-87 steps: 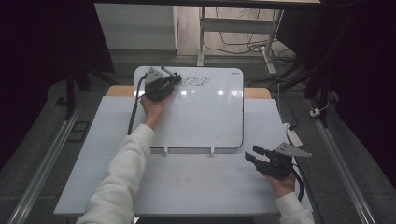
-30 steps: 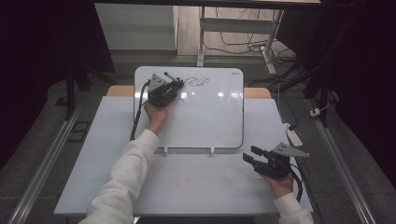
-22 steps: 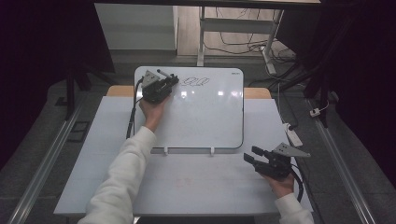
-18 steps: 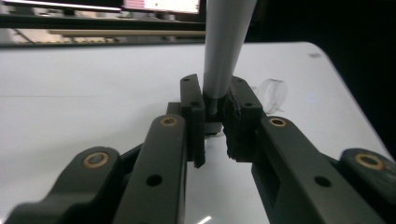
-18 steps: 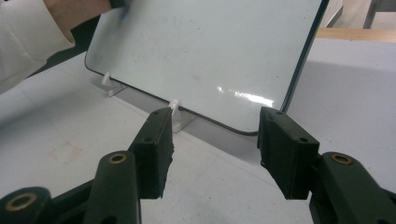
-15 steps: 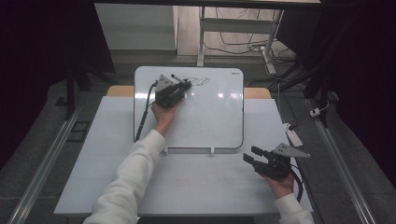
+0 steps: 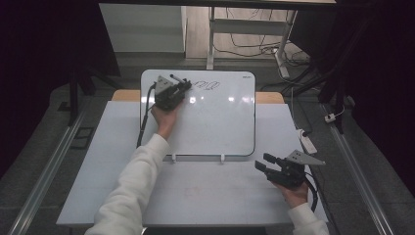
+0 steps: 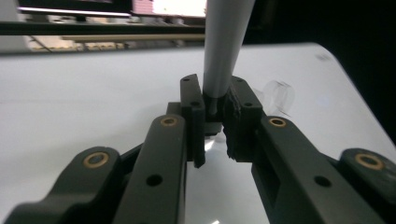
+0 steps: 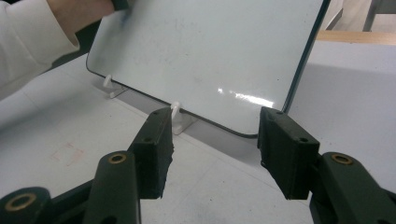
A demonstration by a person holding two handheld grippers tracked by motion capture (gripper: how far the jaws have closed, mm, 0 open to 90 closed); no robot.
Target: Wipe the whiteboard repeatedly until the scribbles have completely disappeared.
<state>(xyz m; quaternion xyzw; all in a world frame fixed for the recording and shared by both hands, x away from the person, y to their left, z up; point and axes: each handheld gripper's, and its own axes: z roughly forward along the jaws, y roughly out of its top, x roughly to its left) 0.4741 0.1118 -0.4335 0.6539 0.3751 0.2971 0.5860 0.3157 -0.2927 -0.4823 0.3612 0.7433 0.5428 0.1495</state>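
Left tool [image 8: 214,122] clamps slim, light, slippery marker [image 8: 223,46] near its tip, far left on whiteboard [image 7: 215,127]; right tool [image 9: 212,149] open, empty.

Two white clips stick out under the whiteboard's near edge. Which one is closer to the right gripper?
The right-hand clip, in line with the right gripper in the high view. The other clip sits further left, nearer the sleeve.

whiteboard [image 7: 215,122] – white, dark scribbles | marker [image 8: 223,51] – grey | tools – black | sleeve [image 7: 132,191] – white
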